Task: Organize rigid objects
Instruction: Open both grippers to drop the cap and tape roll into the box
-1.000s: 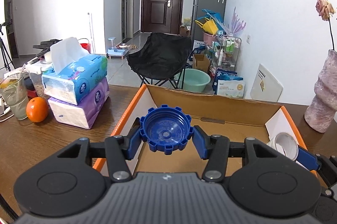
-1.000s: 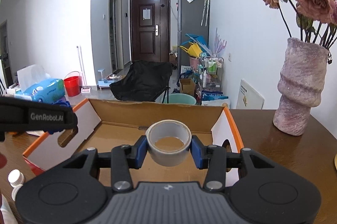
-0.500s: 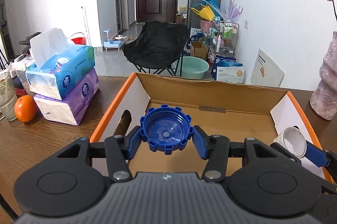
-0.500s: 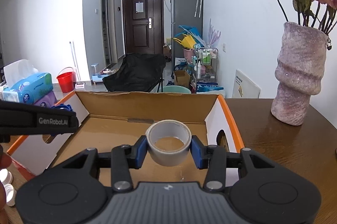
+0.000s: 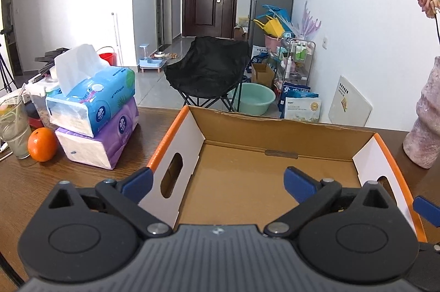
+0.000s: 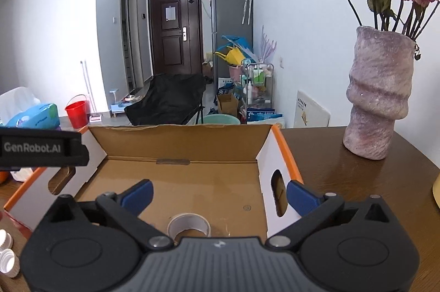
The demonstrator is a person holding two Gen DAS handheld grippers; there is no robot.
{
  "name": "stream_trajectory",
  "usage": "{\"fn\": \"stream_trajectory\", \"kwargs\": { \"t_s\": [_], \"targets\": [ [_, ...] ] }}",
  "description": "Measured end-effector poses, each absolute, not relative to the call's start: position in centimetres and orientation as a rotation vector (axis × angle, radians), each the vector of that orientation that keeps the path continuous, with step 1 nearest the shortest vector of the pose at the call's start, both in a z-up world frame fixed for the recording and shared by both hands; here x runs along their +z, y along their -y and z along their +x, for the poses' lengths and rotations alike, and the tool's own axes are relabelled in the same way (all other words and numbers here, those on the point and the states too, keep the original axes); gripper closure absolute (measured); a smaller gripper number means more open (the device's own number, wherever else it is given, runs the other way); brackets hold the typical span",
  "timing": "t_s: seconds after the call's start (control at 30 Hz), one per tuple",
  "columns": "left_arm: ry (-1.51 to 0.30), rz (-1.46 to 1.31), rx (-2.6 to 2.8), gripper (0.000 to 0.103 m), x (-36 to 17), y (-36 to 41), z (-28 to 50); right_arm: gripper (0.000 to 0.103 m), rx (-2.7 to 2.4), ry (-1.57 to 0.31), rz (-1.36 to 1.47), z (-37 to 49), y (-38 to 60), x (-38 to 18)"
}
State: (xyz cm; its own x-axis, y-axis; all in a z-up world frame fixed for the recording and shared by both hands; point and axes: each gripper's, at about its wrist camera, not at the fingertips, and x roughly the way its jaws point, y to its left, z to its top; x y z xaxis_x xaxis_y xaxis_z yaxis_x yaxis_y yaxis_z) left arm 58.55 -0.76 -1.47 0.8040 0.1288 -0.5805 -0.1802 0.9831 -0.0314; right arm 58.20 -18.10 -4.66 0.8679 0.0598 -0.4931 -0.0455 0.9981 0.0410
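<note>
An open cardboard box (image 5: 275, 128) with orange edges stands on the brown wooden table (image 5: 82, 182). Over its near left part my left gripper (image 5: 217, 182) hovers, its jaws opening wide and nothing between them; the blue cap is out of sight. My right gripper (image 6: 220, 195) hangs over the near right part of the box (image 6: 178, 143), jaws likewise opening and empty. A grey tape roll (image 6: 189, 224) lies on the box floor just below it, half hidden by the gripper's body. The left gripper's black body (image 6: 41, 147) shows at the left edge of the right wrist view.
Two stacked tissue packs (image 5: 93, 110), an orange (image 5: 41, 144) and a glass (image 5: 13, 132) stand left of the box. A pink vase (image 6: 379, 94) with roses stands on the right. White bottle caps (image 6: 7, 250) lie near the table's front left.
Both grippers opened. The blue cap left the left jaws and is gone from view. The tape roll dropped from the right jaws onto the box floor.
</note>
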Motion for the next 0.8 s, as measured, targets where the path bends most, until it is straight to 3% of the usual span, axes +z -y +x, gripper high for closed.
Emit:
{"fn": "stream_trajectory", "kwargs": {
  "t_s": [0.8],
  "targets": [
    [-0.566,-0.097,0.155,0.000,0.7,-0.8,53.5,0.000,0.080,-0.483,0.014,54.5,18.1,-2.5]
  ]
}}
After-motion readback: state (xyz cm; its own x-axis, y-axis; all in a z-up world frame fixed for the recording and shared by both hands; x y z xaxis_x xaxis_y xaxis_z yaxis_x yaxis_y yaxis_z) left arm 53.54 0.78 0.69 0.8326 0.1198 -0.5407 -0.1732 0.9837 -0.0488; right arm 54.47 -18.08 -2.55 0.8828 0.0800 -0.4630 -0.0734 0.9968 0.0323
